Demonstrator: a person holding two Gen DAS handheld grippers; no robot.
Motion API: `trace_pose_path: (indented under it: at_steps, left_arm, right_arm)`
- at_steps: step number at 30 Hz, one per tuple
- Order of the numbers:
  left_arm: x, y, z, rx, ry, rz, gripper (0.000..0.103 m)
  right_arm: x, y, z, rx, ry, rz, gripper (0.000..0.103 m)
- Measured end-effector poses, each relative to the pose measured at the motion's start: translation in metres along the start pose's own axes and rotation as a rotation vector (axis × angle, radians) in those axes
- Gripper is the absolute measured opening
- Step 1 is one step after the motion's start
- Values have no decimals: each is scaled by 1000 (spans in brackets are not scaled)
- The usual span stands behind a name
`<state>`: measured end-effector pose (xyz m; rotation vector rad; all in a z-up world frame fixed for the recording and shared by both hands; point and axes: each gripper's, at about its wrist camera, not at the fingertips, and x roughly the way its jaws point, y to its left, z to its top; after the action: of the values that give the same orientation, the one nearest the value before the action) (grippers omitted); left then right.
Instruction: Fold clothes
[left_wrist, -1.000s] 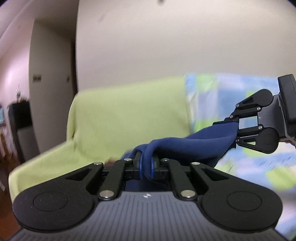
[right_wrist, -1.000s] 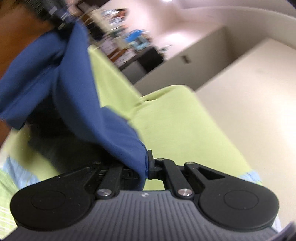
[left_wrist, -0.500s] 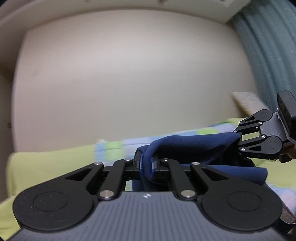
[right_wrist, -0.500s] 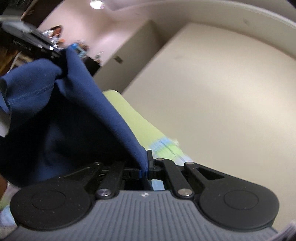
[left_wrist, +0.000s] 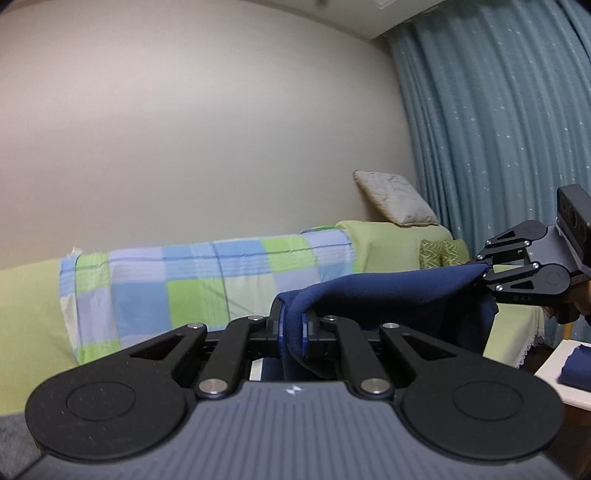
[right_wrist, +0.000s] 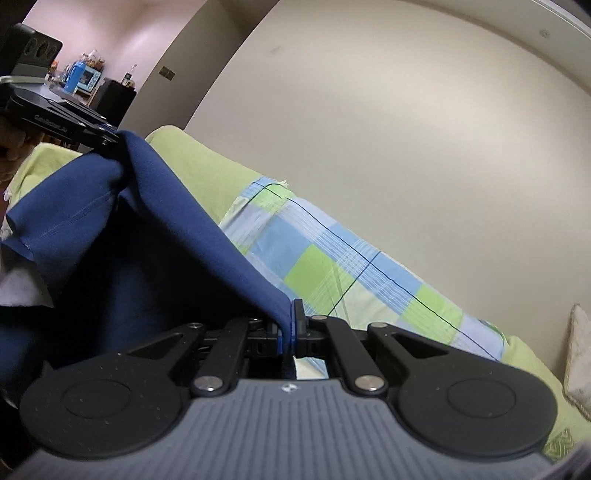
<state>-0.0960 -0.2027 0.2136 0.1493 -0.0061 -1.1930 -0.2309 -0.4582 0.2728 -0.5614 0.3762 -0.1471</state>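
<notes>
Gripping one navy garment (left_wrist: 388, 291) — two hand-held grippers, L (left_wrist: 291, 328) & R (right_wrist: 291, 332).

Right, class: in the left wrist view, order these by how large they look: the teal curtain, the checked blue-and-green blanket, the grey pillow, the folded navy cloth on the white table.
1. Teal curtain
2. Checked blanket
3. Grey pillow
4. Folded navy cloth, partly cut off by the frame edge

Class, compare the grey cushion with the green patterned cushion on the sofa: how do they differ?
The grey cushion is plain and pale; the green patterned cushion bears a zigzag print. The grey cushion sits atop the sofa back, tilted against the curtain; the green patterned cushion sits lower. Both are at the sofa's curtain end.
</notes>
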Motion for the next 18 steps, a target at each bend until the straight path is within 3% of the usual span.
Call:
trace_pose_path:
  at_steps: [4, 8, 12, 18]
  left_arm:
    - [47, 8, 36, 11, -2, -33, 6]
    - [135, 28, 27, -9, 73, -52, 7]
    - [260, 63, -40, -74, 231, -40, 7]
    - [429, 100, -188, -153, 513, -5, 7]
  right_arm:
    - [-13, -31, 0, 66, -34, -4, 1]
    - [21, -73, -9, 127, -2, 3, 1]
    - [119, -120, -63, 242, 117, 65, 1]
    - [278, -153, -230, 351, 361, 154, 1]
